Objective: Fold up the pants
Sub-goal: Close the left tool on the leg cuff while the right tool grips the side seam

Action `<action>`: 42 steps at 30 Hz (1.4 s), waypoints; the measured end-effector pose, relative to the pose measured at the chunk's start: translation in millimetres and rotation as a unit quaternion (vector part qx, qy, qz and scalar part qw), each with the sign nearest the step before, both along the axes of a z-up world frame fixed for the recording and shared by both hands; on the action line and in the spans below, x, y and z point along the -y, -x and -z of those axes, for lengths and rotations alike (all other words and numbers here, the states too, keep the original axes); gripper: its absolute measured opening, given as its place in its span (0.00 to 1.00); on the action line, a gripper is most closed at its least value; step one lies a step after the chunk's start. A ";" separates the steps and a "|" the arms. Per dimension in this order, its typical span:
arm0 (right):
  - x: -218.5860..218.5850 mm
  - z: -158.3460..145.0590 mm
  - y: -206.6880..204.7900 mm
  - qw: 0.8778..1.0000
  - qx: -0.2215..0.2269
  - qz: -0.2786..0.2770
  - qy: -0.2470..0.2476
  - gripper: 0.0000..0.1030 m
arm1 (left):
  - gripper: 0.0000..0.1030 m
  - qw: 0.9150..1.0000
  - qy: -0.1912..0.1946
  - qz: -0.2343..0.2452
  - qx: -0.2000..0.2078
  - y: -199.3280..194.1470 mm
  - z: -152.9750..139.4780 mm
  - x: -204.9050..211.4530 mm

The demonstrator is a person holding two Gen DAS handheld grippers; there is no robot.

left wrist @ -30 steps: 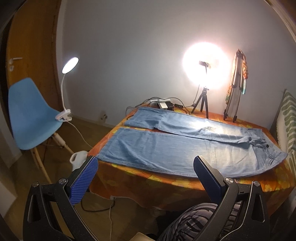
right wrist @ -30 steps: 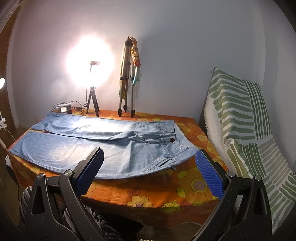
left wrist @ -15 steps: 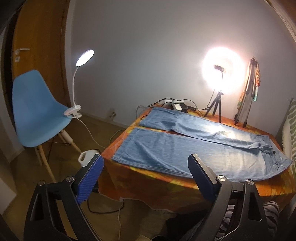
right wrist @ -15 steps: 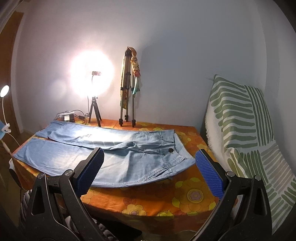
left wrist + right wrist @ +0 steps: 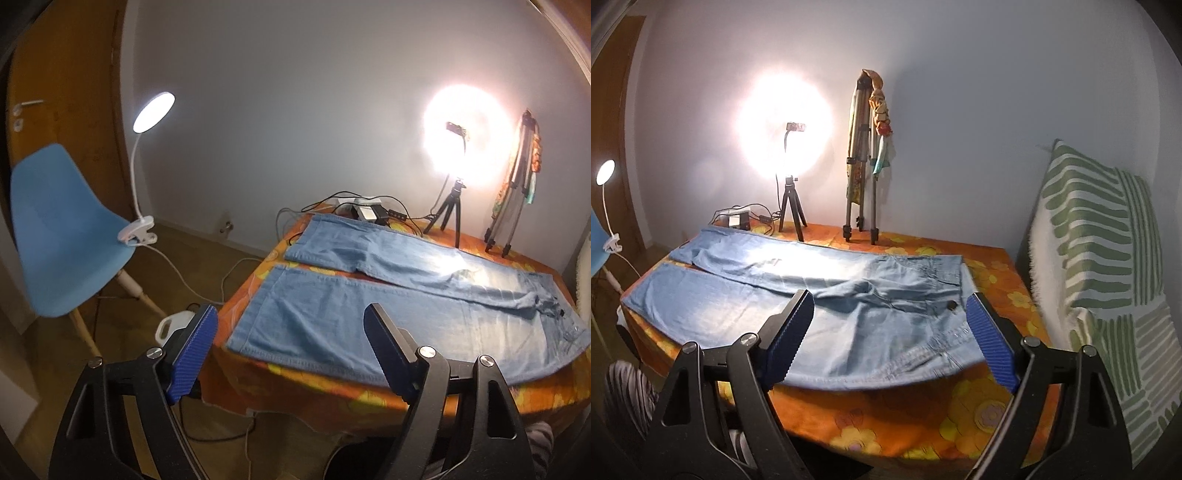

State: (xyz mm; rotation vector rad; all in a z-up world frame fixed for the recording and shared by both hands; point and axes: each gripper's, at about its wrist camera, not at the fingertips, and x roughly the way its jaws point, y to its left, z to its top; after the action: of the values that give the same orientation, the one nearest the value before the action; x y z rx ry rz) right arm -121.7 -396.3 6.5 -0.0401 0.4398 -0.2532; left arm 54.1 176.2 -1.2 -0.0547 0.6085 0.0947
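- The table (image 5: 871,424), draped in an orange flowered cloth, fills the ground ahead of both tools; its near edge lies just beyond the fingertips in both wrist views.
- The pants (image 5: 406,314), light blue denim, lie flat on that cloth with both legs stretched out side by side. From the left gripper (image 5: 288,354) the leg hems are closest, just past its tips, and the waist runs off to the right. From the right gripper (image 5: 890,332) the waistband and button (image 5: 952,305) sit straight ahead between the fingers, the legs trailing off to the left.
- A green-and-white striped cushion (image 5: 1108,258) leans upright to the right of the right gripper, beside the table.
- A blue chair (image 5: 62,236) stands on the floor well to the left of the left gripper, with a white clip lamp (image 5: 147,177) fastened to its seat edge and lit.
- A folded tripod (image 5: 862,162) with cloth draped on it stands at the table's far edge, beyond the pants.
- A glowing ring light (image 5: 465,144) on a small stand sits at that far edge too, left of the tripod.
- A power strip with cables (image 5: 364,210) rests at the far corner, past the hems.
- Left gripper: fingers spread wide, holding nothing, short of the fabric.
- Right gripper: fingers spread wide, empty, above the near edge in front of the waist.
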 end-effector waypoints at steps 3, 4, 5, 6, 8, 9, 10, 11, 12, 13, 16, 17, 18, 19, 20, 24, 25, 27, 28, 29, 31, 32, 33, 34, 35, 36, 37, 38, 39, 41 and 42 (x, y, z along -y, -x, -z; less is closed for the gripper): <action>-1.5 -2.8 -30.0 1.000 -0.003 -0.014 -0.006 0.85 | 0.79 1.000 0.008 -0.001 -0.012 -28.0 2.2 -4.0; -3.1 -3.6 -42.9 1.000 -0.006 -0.020 -0.005 0.85 | 0.79 1.000 0.010 -0.001 -0.018 -39.5 3.3 -4.7; -4.9 -4.2 -55.2 1.000 -0.009 -0.024 -0.002 0.85 | 0.79 1.000 0.011 0.000 -0.023 -50.1 3.9 -4.2; -6.6 -4.9 -68.4 1.000 -0.011 -0.029 0.003 0.85 | 0.79 0.999 0.012 0.002 -0.030 -63.8 4.7 -4.3; -10.1 -5.1 -96.1 0.999 -0.015 -0.046 0.009 0.85 | 0.79 0.999 0.016 0.006 -0.040 -85.0 4.7 -4.6; -11.1 -3.9 -110.7 0.998 -0.018 -0.057 0.008 0.85 | 0.79 0.999 0.016 0.007 -0.045 -96.1 4.4 -4.1; -11.3 -2.7 -123.9 0.998 -0.023 -0.065 0.006 0.85 | 0.79 0.999 0.019 0.008 -0.050 -111.7 4.0 -4.3; -11.6 -1.4 -135.1 0.997 -0.027 -0.070 0.003 0.85 | 0.79 0.998 0.022 0.008 -0.053 -120.2 3.5 -4.2; -10.6 1.3 -152.0 0.996 -0.037 -0.079 -0.002 0.85 | 0.79 0.998 0.028 0.006 -0.058 -135.3 3.6 -5.1; -8.3 3.9 -165.3 0.996 -0.045 -0.082 -0.007 0.85 | 0.79 0.997 0.035 0.005 -0.063 -148.8 4.1 -5.4; -2.0 12.8 -200.9 0.994 -0.061 -0.087 -0.012 0.85 | 0.79 0.996 0.042 0.004 -0.076 -181.4 8.1 -1.2; -0.5 16.2 -211.4 0.994 -0.066 -0.090 -0.012 0.85 | 0.79 0.996 0.042 0.003 -0.081 -193.2 10.6 1.5; 0.6 21.2 -224.2 0.993 -0.072 -0.093 -0.008 0.85 | 0.80 0.995 0.044 0.004 -0.087 -205.4 14.0 4.3; 2.4 27.0 -237.1 0.992 -0.079 -0.096 -0.004 0.85 | 0.80 0.994 0.049 0.007 -0.098 -222.3 19.5 8.0; 3.8 31.7 -248.5 0.991 -0.086 -0.099 0.000 0.85 | 0.80 0.993 0.052 0.006 -0.105 -232.7 22.8 9.5; 13.5 55.8 -298.4 0.987 -0.122 -0.106 0.020 0.85 | 0.80 0.989 0.059 0.001 -0.138 -285.8 44.5 21.9; 15.2 60.0 -307.1 0.986 -0.128 -0.108 0.021 0.85 | 0.80 0.987 0.062 0.001 -0.146 -297.2 49.4 22.9; 19.8 71.0 -328.7 0.983 -0.141 -0.117 0.018 0.85 | 0.80 0.983 0.077 -0.001 -0.165 -325.0 62.9 26.6; 21.6 75.3 -337.3 0.982 -0.146 -0.122 0.015 0.85 | 0.80 0.981 0.086 -0.004 -0.174 -338.4 69.6 28.8; 23.6 80.7 -347.0 0.980 -0.153 -0.128 0.012 0.85 | 0.80 0.979 0.092 -0.005 -0.180 -348.1 74.0 31.1; 23.9 89.5 -366.0 0.977 -0.163 -0.137 0.016 0.85 | 0.80 0.977 0.098 -0.012 -0.188 -370.8 84.6 35.3; 24.3 94.6 -374.8 0.975 -0.168 -0.141 0.021 0.85 | 0.80 0.977 0.097 -0.014 -0.190 -381.1 89.4 38.0; 24.3 100.5 -384.3 0.974 -0.173 -0.145 0.028 0.85 | 0.79 0.977 0.095 -0.016 -0.192 -391.2 93.9 40.5; 23.7 105.1 -391.5 0.972 -0.177 -0.149 0.032 0.85 | 0.79 0.976 0.094 -0.017 -0.195 -403.2 99.4 43.5; 24.3 111.9 -401.0 0.971 -0.183 -0.152 0.035 0.85 | 0.79 0.975 0.096 -0.018 -0.197 -414.9 104.8 45.2; 25.0 117.9 -410.3 0.969 -0.188 -0.155 0.036 0.85 | 0.79 0.975 0.102 -0.021 -0.198 -424.3 109.7 46.1; 26.4 123.0 -417.7 0.968 -0.193 -0.157 0.035 0.85 | 0.79 0.973 0.109 -0.024 -0.200 -434.2 115.4 46.3; 26.8 129.0 -426.7 0.966 -0.199 -0.159 0.032 0.85 | 0.79 0.972 0.117 -0.030 -0.201 -444.3 121.8 46.2; 26.8 137.0 -438.3 0.964 -0.208 -0.162 0.031 0.85 | 0.79 0.971 0.123 -0.034 -0.203 -450.5 126.0 45.5; 24.4 147.1 -452.3 0.960 -0.219 -0.170 0.035 0.85 | 0.79 0.969 0.138 -0.047 -0.201 -468.6 137.9 46.1; 21.6 153.9 -461.8 0.957 -0.225 -0.176 0.042 0.85 | 0.76 0.968 0.145 -0.053 -0.199 -476.2 142.7 46.6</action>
State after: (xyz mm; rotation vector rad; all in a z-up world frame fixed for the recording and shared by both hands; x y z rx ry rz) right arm 340.2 -417.9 -147.4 -0.2618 0.8628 0.0952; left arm 530.3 129.6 -143.9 -0.3590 1.0188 0.1198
